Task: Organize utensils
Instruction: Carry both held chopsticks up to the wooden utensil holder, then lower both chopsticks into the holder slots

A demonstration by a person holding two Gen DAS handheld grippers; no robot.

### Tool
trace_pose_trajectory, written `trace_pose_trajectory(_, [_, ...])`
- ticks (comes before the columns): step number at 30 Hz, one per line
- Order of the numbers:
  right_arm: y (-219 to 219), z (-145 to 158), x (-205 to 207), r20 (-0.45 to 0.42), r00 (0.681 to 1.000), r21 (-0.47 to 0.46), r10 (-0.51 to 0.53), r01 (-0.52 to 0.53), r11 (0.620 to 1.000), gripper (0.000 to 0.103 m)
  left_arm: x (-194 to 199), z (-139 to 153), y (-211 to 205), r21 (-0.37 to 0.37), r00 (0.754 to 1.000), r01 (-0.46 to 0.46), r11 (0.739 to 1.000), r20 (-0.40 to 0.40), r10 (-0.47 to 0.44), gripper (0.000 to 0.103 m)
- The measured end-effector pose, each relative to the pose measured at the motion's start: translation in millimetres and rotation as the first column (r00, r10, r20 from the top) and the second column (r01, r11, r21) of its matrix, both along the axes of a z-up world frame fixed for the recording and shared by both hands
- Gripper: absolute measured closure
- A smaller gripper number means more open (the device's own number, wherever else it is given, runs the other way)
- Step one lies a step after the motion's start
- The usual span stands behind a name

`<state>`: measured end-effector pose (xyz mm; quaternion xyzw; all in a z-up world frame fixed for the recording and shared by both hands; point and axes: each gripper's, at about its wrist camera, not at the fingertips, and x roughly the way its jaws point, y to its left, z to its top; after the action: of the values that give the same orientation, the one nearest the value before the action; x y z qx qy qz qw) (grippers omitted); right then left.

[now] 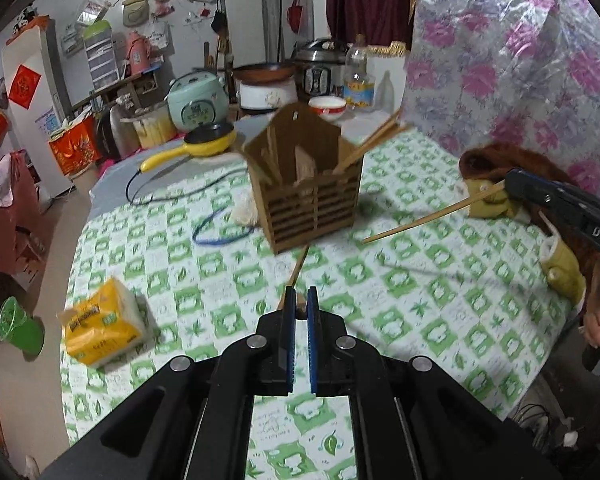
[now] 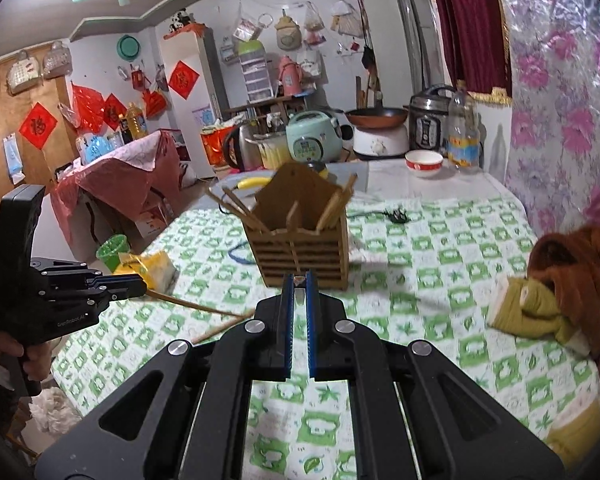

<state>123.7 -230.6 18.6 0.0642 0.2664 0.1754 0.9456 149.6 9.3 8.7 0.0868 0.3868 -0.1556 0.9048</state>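
A brown slatted utensil holder (image 1: 306,196) stands on the green-checked tablecloth, with several chopsticks leaning in it; it also shows in the right wrist view (image 2: 302,240). My left gripper (image 1: 299,300) is shut on a chopstick (image 1: 298,270) that points toward the holder's base. It shows from the side in the right wrist view (image 2: 138,285), where its chopstick (image 2: 196,307) slants low over the cloth. My right gripper (image 2: 299,280) is shut on a chopstick whose end shows between the fingers. In the left wrist view the right gripper (image 1: 510,184) holds its chopstick (image 1: 428,218) slanting down to the left.
A yellow tissue pack (image 1: 102,328) lies at the table's left edge. A blue loop of cord (image 1: 220,232) and a yellow pan (image 1: 204,144) lie left of the holder. A brown and yellow plush toy (image 2: 556,292) lies at the right. Cookers, a bowl (image 2: 424,162) and a bottle stand behind.
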Motion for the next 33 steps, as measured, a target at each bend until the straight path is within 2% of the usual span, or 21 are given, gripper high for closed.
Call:
trace_pose_trajectory(8, [-1.5, 34.4, 13.9, 0.067, 0.998, 0.023, 0.0, -0.001, 1.0, 0.096, 19.6, 46.5, -5.1, -0.056, 0.998, 0.034, 0.998, 0.048, -0.031, 0.097])
trace_pose_trajectory(17, [5.4, 59.7, 40.4, 0.105, 0.994, 0.03, -0.013, 0.01, 1.0, 0.096, 51.9, 90.2, -15.6, -0.071, 0.992, 0.017, 0.997, 0.123, -0.008, 0.097])
trace_pose_trajectory(25, [12.6, 63.7, 65.4, 0.101, 0.994, 0.005, -0.033, 0.032, 0.999, 0.096, 78.3, 97.8, -24.0, -0.083, 0.991, 0.007, 0.997, 0.136, 0.005, 0.097])
trace_pose_trajectory(28, [14.9, 59.8, 74.6, 0.084, 0.996, -0.006, -0.037, 0.037, 0.999, 0.096, 87.4, 93.9, -25.9, -0.068, 0.99, -0.011, 0.998, 0.14, 0.02, 0.097])
trace_pose_trajectory(33, [21.1, 46.0, 98.3, 0.028, 0.998, -0.029, -0.052, 0.053, 0.998, 0.096, 107.6, 81.6, -25.7, -0.067, 0.994, -0.035, 0.997, 0.104, 0.042, 0.097])
